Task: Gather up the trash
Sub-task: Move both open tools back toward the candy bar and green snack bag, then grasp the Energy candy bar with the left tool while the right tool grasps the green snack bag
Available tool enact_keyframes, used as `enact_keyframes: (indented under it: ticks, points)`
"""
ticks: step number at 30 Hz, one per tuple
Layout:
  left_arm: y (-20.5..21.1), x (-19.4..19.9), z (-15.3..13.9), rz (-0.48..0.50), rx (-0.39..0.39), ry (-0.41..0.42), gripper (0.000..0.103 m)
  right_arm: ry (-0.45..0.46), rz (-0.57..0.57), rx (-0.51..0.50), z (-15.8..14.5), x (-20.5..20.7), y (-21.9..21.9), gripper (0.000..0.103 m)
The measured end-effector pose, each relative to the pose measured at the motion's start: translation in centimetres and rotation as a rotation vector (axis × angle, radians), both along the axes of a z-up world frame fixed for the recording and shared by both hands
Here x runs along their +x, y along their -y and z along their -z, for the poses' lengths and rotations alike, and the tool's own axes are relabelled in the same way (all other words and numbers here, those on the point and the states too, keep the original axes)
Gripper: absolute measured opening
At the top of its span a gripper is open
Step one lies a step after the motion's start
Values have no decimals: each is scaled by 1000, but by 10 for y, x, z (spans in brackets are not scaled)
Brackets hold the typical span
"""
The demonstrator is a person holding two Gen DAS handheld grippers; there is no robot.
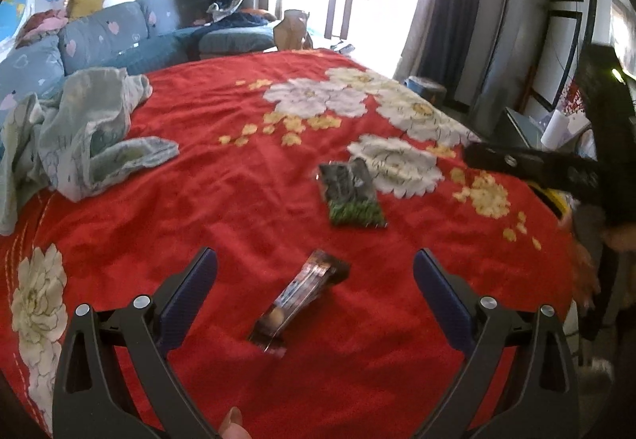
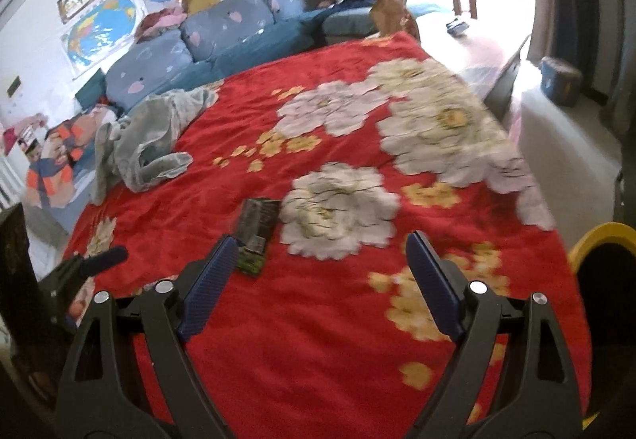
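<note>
Snack wrapper and green-black packet lie apart on red floral blanket; left gripper and right gripper both spread wide, empty.

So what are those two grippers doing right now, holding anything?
Left gripper: open, holding nothing; a wrapper lies between its jaws.
Right gripper: open, empty.
</note>
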State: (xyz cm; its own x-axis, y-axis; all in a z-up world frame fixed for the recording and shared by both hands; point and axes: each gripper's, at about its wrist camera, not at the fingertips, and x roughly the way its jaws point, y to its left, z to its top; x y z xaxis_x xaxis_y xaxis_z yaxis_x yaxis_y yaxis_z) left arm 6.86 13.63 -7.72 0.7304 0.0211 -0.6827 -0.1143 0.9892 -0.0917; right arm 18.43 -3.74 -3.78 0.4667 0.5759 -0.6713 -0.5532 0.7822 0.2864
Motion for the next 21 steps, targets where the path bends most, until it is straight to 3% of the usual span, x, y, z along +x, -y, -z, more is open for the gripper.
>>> enact_keyframes:
  ticks: [2, 12, 18, 21]
  points:
    - [-3, -1, 6, 5, -3, -26, 95, -20, -19, -8, 4, 4, -15, 78]
    - [-12, 0, 27, 12, -52, -80, 69, -160, -103, -46, 38, 22, -73, 64]
    - [-12, 1, 34, 31, -62, -97, 67, -176, -111, -49, 49, 21, -85, 52]
    - [-10, 1, 33, 38, -61, -97, 60, -188, -134, -28, 49, 20, -84, 34]
